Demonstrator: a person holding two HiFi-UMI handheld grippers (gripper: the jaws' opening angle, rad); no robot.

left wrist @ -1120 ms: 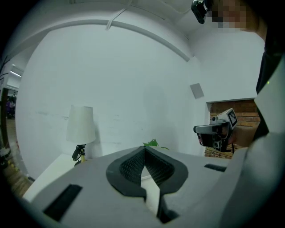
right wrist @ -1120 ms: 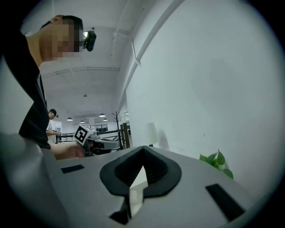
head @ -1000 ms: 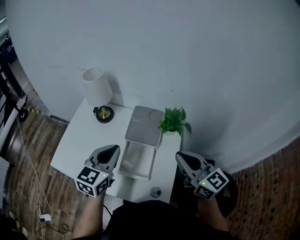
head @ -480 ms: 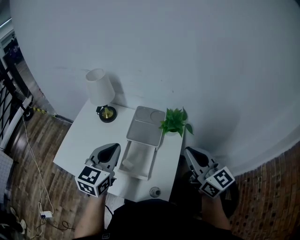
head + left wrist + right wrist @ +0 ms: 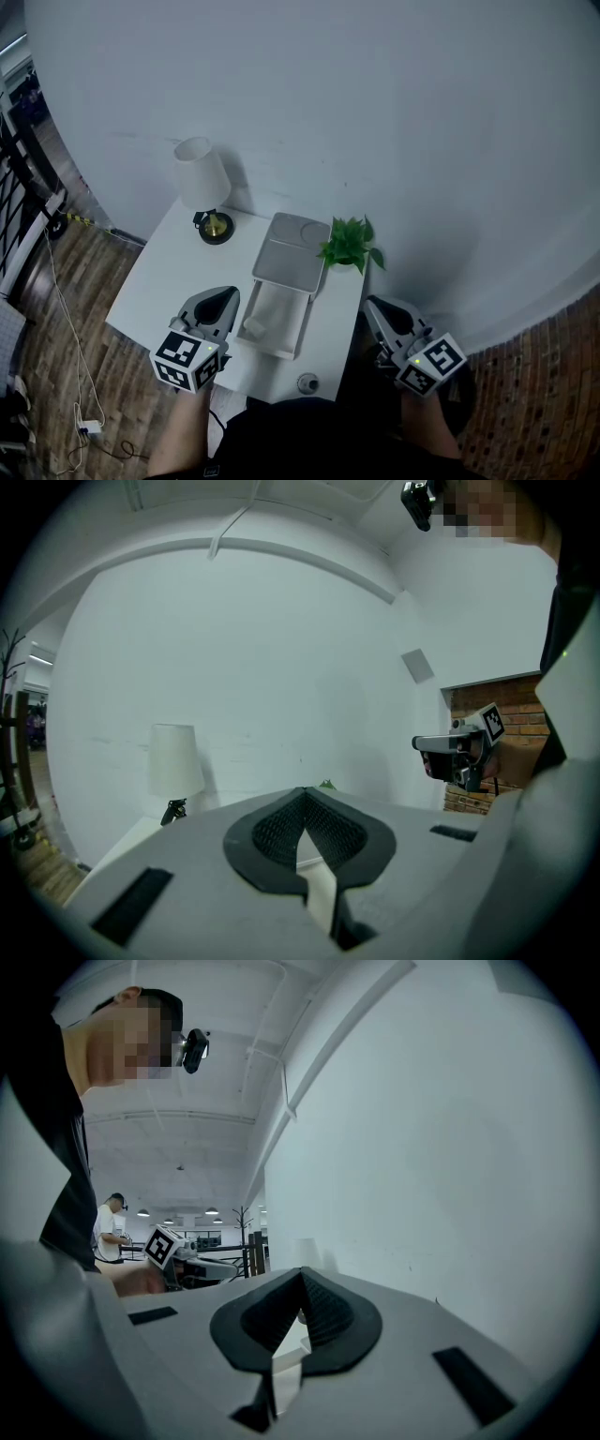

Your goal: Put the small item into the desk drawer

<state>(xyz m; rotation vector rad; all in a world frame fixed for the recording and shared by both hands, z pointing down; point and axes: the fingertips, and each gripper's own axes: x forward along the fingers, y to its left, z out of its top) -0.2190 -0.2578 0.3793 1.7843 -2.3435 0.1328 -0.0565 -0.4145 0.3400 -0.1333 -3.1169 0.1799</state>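
Head view, looking down. The small pale item (image 5: pixel 251 326) lies inside the open drawer (image 5: pixel 281 351), close to the left wall, toward the drawer's 7 o'clock corner; its exact kind is too small to tell. The drawer stands pulled out toward 6 o'clock from a flat grey box (image 5: pixel 291 251) at the middle of the white worktop (image 5: pixel 164 277).

The left tongs (image 5: pixel 228 296) hang over the worktop at 9 o'clock of the drawer, just beside it, tips pointing to 12 o'clock. Its own view shows the tips clenched together with nothing between them. The right tongs (image 5: pixel 371 307) are at 3 o'clock of the drawer, beyond the worktop's right edge, likewise clenched and empty.

A round grey object (image 5: pixel 307 382) sits near the worktop's front edge, at 6 o'clock of the drawer. A green plant (image 5: pixel 349 242) stands at 2 o'clock of the drawer, just beside the box. A white-shaded lamp (image 5: pixel 202 176) stands at 10 o'clock, near the pale wall (image 5: pixel 394 112). Wooden floor (image 5: pixel 56 319) shows at 9 o'clock of the worktop.
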